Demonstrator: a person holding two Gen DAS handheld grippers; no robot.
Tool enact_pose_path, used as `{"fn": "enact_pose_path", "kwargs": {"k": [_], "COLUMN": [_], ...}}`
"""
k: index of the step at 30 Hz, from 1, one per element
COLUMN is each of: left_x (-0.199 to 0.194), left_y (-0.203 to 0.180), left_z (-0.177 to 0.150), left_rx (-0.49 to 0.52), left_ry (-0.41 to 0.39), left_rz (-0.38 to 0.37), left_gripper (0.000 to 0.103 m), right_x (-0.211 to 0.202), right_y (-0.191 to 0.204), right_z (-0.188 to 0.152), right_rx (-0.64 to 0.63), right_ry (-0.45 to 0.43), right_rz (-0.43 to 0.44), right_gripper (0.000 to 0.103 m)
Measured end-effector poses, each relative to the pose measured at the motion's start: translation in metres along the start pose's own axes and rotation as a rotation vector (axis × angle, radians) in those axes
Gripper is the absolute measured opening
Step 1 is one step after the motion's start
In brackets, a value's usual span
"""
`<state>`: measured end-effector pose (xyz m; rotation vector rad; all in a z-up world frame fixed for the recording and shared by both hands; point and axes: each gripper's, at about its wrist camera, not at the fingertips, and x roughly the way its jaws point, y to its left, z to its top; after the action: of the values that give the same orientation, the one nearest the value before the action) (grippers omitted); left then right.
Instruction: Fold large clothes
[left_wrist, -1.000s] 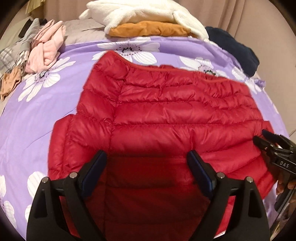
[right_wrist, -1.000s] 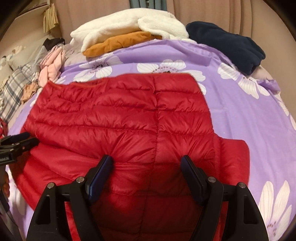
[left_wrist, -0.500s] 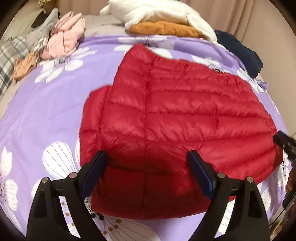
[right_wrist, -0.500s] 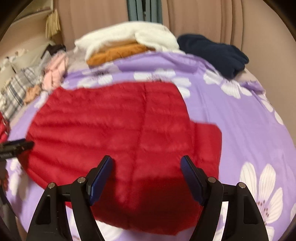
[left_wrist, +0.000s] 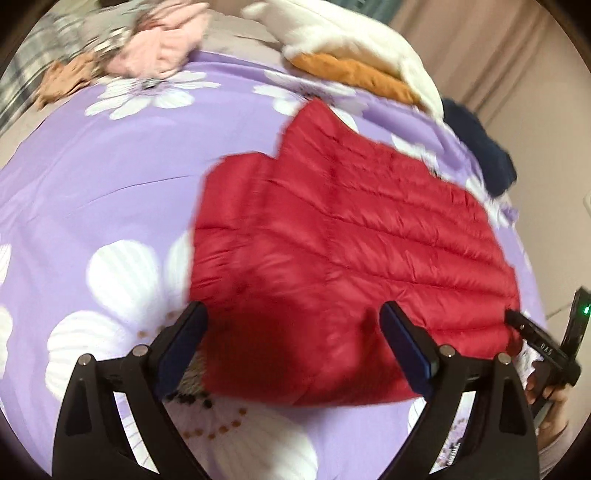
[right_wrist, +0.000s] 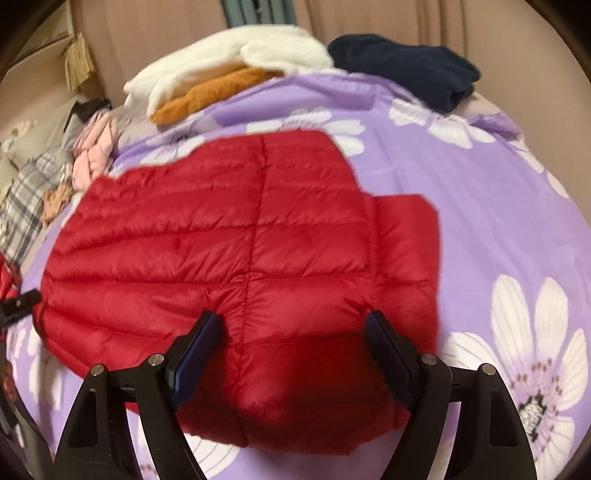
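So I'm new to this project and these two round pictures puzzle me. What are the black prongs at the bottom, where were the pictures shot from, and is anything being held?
No robot here: a person holds a pair of hand tongs in each hand. Each carries a wide-angle camera looking along its two fingers, hence the round pictures. One picture is from the left tongs, the other from the right tongs; the black prongs are their fingers. The right tongs also show at the edge of the left picture, with part of a hand. On the purple flowered bedspread lies a red puffer jacket, partly folded. Behind it sit a white fleece, an orange garment, a navy garment and pink clothes. Both tongs have just been opening; neither holds anything.
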<state>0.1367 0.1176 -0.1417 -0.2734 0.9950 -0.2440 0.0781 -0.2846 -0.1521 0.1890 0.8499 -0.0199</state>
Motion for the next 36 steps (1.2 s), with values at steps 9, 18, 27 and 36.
{"fn": "enact_pose_path", "kwargs": {"k": [9,18,27,36], "left_x": [-0.017,0.011,0.046,0.057], "left_y": [0.060,0.057,0.053,0.053], "left_z": [-0.017,-0.014,0.008,0.022], "left_rx": [-0.269,-0.366,-0.406,-0.428], "left_ry": [0.023,0.085,0.124,0.130], "left_rz": [-0.154,-0.329,-0.386,-0.375], "left_gripper": [0.094,0.095,0.102,0.099], "right_x": [-0.037,-0.023,0.002,0.025], "right_y": [0.008,0.059,0.107,0.129], "right_z": [0.000,0.005,0.028,0.055], "right_rx": [0.046,-0.071,-0.153,-0.201], "right_ry": [-0.093,-0.056,-0.075,-0.076], "right_rz": [0.090,0.220,0.260,0.239], "right_gripper": [0.081,0.081,0.080,0.054]}}
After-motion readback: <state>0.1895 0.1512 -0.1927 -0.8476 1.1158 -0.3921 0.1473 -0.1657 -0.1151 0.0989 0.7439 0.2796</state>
